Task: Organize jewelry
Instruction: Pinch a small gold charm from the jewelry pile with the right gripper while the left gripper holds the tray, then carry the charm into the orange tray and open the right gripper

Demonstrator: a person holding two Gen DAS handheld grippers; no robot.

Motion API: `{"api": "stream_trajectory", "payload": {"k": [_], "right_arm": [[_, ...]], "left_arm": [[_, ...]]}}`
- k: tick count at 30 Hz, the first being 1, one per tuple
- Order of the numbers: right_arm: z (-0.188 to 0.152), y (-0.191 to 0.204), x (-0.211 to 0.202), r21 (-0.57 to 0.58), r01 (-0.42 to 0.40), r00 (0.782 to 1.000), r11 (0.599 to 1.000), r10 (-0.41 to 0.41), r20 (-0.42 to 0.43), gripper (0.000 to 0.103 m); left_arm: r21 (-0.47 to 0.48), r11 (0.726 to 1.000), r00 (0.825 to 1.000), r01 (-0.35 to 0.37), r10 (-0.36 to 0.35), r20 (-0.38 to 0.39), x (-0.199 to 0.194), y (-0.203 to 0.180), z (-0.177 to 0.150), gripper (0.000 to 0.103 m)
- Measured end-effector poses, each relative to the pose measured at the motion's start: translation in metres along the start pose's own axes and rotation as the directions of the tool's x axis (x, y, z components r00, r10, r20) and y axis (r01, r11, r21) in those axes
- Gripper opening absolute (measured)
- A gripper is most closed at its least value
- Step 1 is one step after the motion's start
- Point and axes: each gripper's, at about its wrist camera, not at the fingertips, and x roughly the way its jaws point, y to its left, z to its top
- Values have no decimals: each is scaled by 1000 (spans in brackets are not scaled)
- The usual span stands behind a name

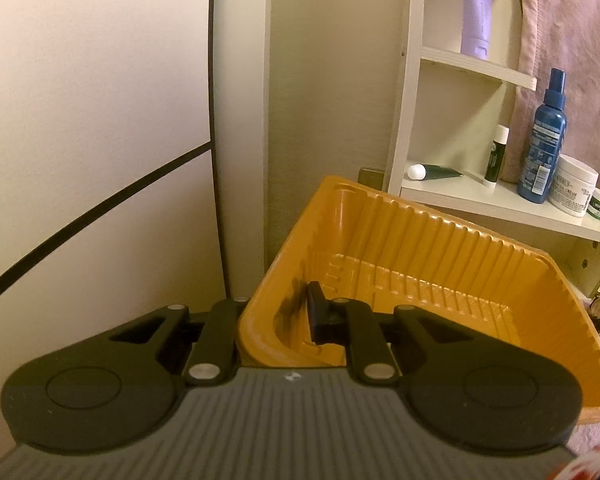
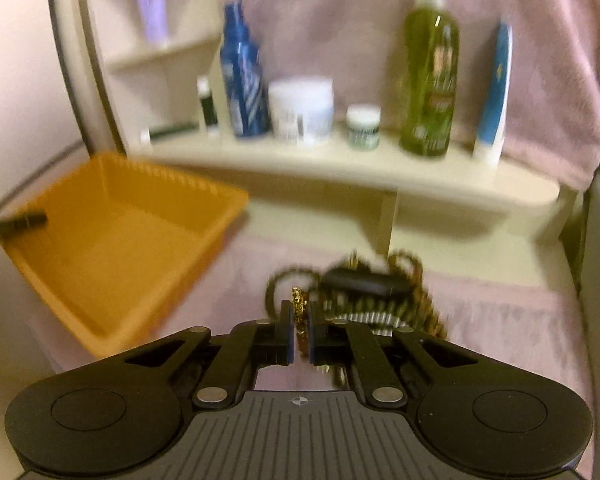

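Observation:
My left gripper (image 1: 300,305) is shut on the near-left wall of an orange plastic tray (image 1: 440,280), holding it tilted; one finger (image 1: 315,314) shows inside the tray and the other is hidden behind the wall. The tray is empty. In the right wrist view the same tray (image 2: 112,248) is at the left, with the left gripper's finger (image 2: 20,222) on its rim. My right gripper (image 2: 300,314) is shut on a thin gold chain (image 2: 299,300). Just behind it, a blurred pile of jewelry (image 2: 380,294) with beaded bracelets lies on the pink cloth (image 2: 520,320).
A cream shelf (image 2: 340,168) stands behind, bearing a blue spray bottle (image 2: 244,72), a white jar (image 2: 302,108), a small jar (image 2: 363,126), a green bottle (image 2: 430,80) and a blue-white tube (image 2: 494,100). A lavender tube (image 1: 476,8) sits higher up. A black-edged white panel (image 1: 216,120) stands left.

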Motion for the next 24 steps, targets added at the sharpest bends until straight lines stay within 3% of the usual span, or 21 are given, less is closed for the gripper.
{"api": "stream_trajectory", "payload": {"k": [7,12,19,24], "right_arm": [[26,1,-17,26,-48,998,999,47,46,6],[43,18,-23,14,-127,990,992,126,60,6],[55,54,-10,-4,-288,955,958,287,72,6],[57,79,13,-23,-340,940,940,341,27,6]], "left_arm": [[1,1000,1000,11,-11,15,-2,3,1,15],[24,1000,999,14,-15,35,-5,-1,6,13],[19,1000,1000,18,-18,12,-4,3,4,12],[9,1000,1000,17,-17,10,-4,3,2,12]]}}
